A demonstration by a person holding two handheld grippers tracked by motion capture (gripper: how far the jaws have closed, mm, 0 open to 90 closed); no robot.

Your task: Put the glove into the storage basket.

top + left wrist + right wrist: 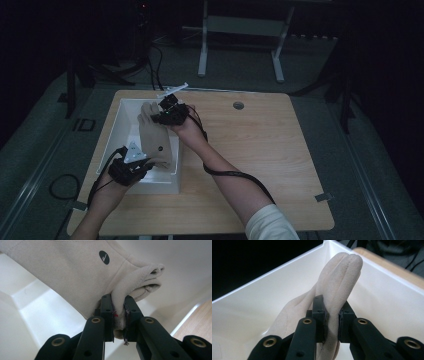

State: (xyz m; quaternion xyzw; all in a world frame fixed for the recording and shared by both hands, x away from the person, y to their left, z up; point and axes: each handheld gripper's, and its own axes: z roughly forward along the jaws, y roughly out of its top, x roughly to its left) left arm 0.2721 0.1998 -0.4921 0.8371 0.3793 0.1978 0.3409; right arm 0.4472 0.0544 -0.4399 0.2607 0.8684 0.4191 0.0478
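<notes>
High view showed a soft beige fleece glove (156,139) stretched above the white square plastic tub (118,124), inside its edges. Left tongs (142,165) and right tongs (161,111) pinched its ends. Bare wooden tabletop (260,150) lay alongside.

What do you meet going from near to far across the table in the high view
Left tongs clamped on the glove's cuff, then the beige glove held over the white bin, then right tongs pinching its fingers, then the table's grommet hole.
</notes>
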